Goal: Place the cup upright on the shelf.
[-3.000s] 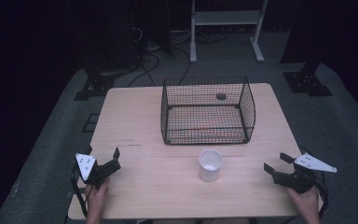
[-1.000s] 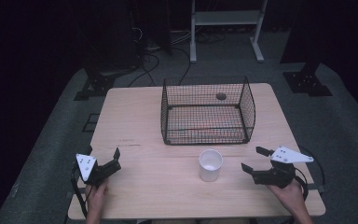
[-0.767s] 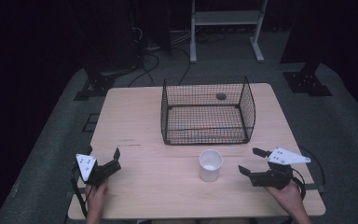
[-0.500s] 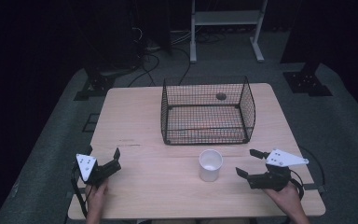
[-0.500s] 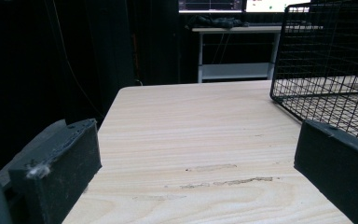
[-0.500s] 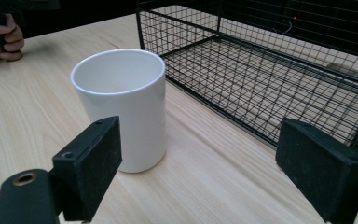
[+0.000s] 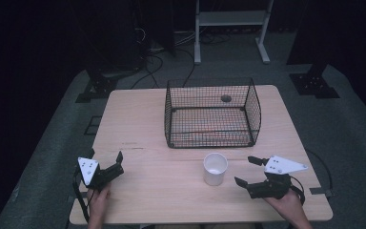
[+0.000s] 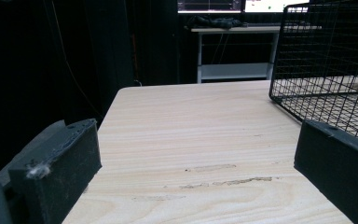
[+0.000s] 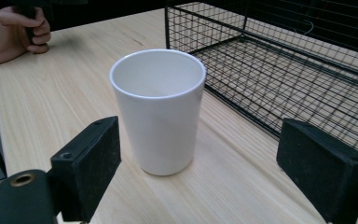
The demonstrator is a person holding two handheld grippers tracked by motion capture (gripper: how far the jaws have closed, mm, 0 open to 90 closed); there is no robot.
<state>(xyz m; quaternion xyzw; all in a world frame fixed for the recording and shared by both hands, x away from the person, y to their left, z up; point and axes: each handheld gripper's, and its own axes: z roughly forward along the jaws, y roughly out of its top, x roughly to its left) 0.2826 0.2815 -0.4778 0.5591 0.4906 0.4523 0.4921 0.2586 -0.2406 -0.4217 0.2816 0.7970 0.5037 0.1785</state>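
Note:
A white cup (image 7: 215,168) stands upright and empty on the wooden table (image 7: 147,124), just in front of a black wire basket (image 7: 212,113). My right gripper (image 7: 248,171) is open, a short way to the cup's right and pointing at it. In the right gripper view the cup (image 9: 158,109) stands ahead of the wide-apart jaws, nearer the left one, and nothing touches it. My left gripper (image 7: 106,161) rests open near the table's front left corner, with only bare wood (image 8: 191,140) between its jaws.
The wire basket (image 9: 279,65) is open at the top and empty. A small dark round mark (image 7: 226,98) lies on the table behind it. A white metal stand (image 7: 231,19) and cables are on the floor beyond the table.
My right gripper has moved left along the table's front toward the cup, still open. The left gripper and the cup have not moved.

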